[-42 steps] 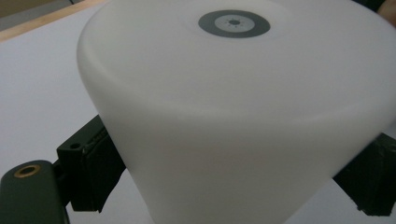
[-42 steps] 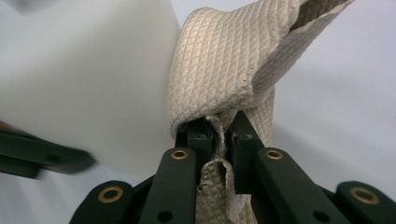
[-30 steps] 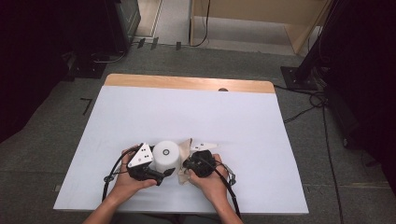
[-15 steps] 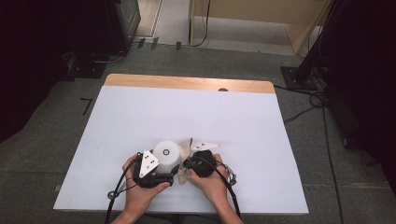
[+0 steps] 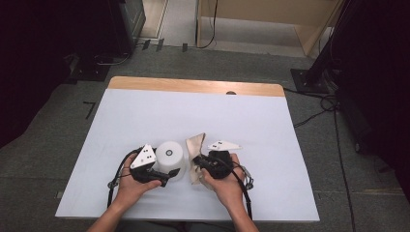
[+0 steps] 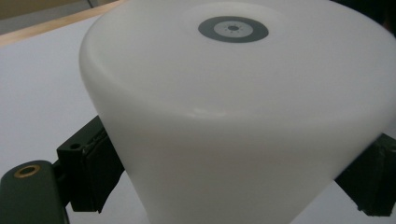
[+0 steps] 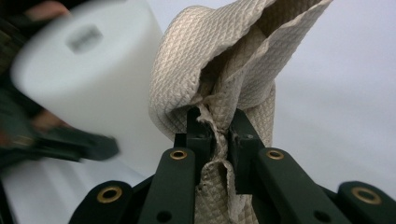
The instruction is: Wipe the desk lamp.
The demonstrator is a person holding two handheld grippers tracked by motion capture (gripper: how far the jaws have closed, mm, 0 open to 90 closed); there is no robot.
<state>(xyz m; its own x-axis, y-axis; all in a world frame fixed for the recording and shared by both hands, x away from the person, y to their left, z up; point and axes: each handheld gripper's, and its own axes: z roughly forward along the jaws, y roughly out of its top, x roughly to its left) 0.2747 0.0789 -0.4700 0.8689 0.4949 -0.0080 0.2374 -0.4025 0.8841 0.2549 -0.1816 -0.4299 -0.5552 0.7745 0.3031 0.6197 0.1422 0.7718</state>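
A white cup [image 5: 172, 153] stands upside down on the white table [image 5: 145, 111], close to the near edge. It has a grey ring mark [image 6: 233, 29] on its upturned base. My left gripper [image 5: 170, 172] reaches in from the left and is shut on the cup. In the left gripper view its black pads [image 6: 93, 172] press on both sides of the cup's wall [image 6: 243, 140]. Just right of the cup, my right gripper [image 7: 223, 130] is shut on a crumpled beige textured cloth [image 7: 219, 56]. The cloth [image 5: 196, 144] stands up above the right gripper [image 5: 197, 163] in the high view.
A wooden strip [image 5: 193, 87] runs along the table's far edge. Bare white tabletop lies behind and to both sides of the hands. Dark equipment [image 5: 121, 24] and cables [image 5: 324, 111] sit on the floor beyond the table.
My right gripper has risen with the cloth, which now stands higher beside the cup. The left gripper dipped toward the near edge and came back to the cup.
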